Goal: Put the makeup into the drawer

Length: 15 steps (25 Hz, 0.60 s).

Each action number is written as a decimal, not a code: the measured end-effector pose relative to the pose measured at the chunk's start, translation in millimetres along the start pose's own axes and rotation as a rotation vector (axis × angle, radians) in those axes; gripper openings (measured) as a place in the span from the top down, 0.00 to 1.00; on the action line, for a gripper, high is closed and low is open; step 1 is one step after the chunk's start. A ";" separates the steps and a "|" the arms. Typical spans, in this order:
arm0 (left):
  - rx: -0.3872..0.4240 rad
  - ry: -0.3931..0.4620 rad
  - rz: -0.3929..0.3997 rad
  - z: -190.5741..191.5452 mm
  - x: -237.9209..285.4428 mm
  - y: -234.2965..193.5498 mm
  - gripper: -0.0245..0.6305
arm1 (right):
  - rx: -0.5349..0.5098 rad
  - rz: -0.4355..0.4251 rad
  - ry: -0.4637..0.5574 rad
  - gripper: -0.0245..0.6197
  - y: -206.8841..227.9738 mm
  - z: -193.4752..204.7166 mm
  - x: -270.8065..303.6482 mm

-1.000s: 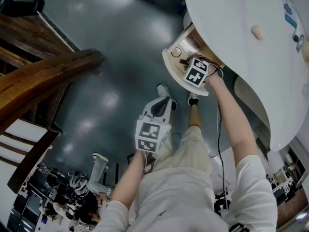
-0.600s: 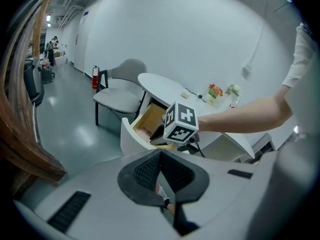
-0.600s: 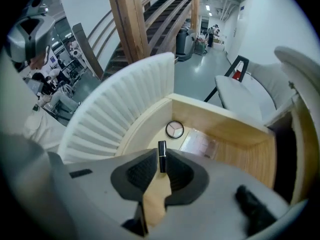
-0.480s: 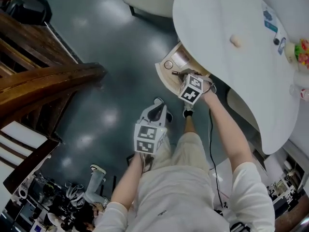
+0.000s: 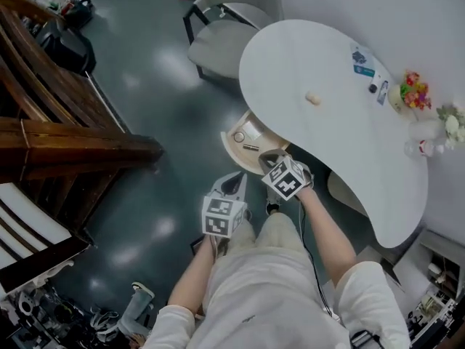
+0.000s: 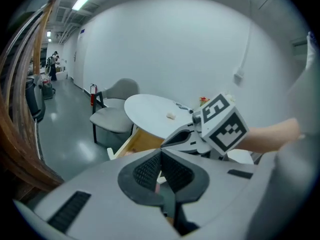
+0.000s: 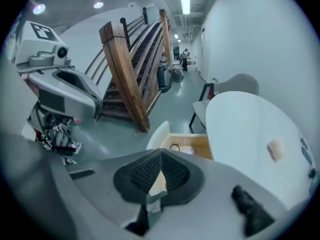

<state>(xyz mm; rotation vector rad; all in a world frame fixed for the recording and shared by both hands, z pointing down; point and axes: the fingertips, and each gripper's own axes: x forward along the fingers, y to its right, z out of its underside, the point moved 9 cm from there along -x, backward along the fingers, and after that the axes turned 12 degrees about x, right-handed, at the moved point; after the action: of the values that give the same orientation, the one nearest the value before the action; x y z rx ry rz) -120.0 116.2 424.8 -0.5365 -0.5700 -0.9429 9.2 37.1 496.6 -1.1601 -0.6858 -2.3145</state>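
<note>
Head view: a small pale makeup piece (image 5: 312, 98) lies on the white table (image 5: 330, 147), farther off than the open drawer (image 5: 231, 150). Left gripper view: the left gripper (image 6: 161, 156) is closed, empty. Right gripper view: the right gripper (image 7: 161, 155) likewise. The piece looks light, maybe soft; pinch gently across its middle.

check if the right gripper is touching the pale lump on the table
Apart. The right gripper view shows the right gripper aimed at the open drawer, with the pale lump well off to its right across bare table.
</note>
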 end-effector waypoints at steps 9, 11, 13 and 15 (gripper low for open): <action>0.031 0.062 0.008 -40.6 -5.1 54.1 0.95 | 0.060 0.037 0.156 0.94 -0.1 32.0 -107.9; 0.032 0.074 0.023 -47.1 1.2 63.5 0.95 | 0.069 0.040 0.175 0.94 5.9 41.2 -121.5; 0.032 0.082 0.029 -53.5 8.2 73.1 0.95 | 0.083 0.051 0.190 0.94 14.7 52.2 -131.2; 0.031 0.089 0.026 -59.0 14.3 81.5 0.95 | 0.118 0.057 0.196 0.94 23.2 63.5 -138.7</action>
<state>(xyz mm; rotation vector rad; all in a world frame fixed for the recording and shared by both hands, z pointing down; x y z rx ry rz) -30.7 108.8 376.9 -0.4708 -0.4955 -0.9277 135.6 82.6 420.6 -0.8757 -0.6963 -2.2696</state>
